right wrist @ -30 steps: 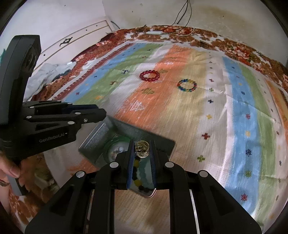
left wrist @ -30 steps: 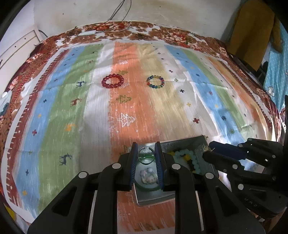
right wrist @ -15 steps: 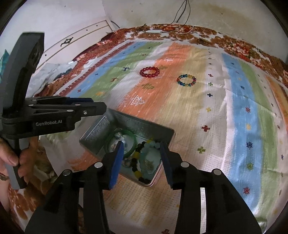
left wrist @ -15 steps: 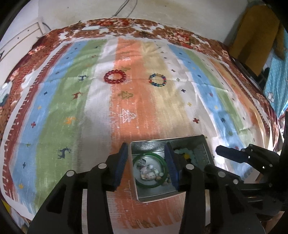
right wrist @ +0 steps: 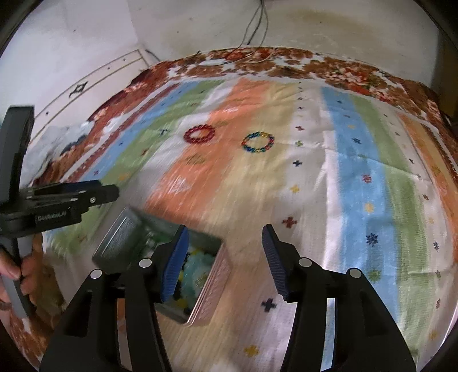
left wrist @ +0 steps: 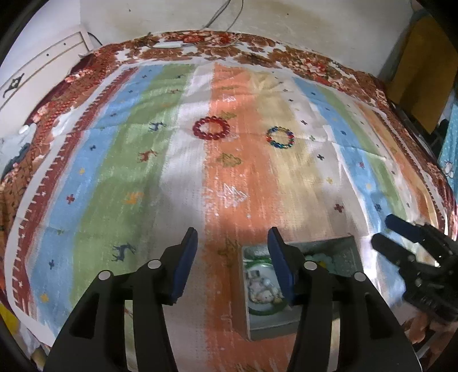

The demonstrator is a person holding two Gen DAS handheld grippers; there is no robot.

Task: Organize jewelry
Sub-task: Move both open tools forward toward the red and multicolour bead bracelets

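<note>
A grey metal tin point(left wrist: 297, 324) point(right wrist: 123, 237) lies near the front of the striped cloth, with a green bangle point(left wrist: 257, 310), a small charm and pale bead bracelets point(right wrist: 197, 271) inside. My left gripper point(left wrist: 233, 249) hovers just left of the tin, its jaws opening with nothing between them. My right gripper point(right wrist: 224, 246) hovers at the tin's right edge, jaws opening and empty too. Farther back on the cloth lie a red bead bracelet point(left wrist: 211, 128) point(right wrist: 199, 133) and a multicoloured bead bracelet point(left wrist: 280, 137) point(right wrist: 257, 142).
The striped cloth point(left wrist: 128, 177) covers a bed with a floral border. White furniture point(right wrist: 94, 77) stands at the left by the wall. Cables hang down the back wall point(right wrist: 257, 25). A hand point(right wrist: 17, 266) holds the left tool.
Both grippers were shut on small pieces over the tin; they let go and the jaws spread. The left gripper shifted left of the tin, the right one shifted right.
</note>
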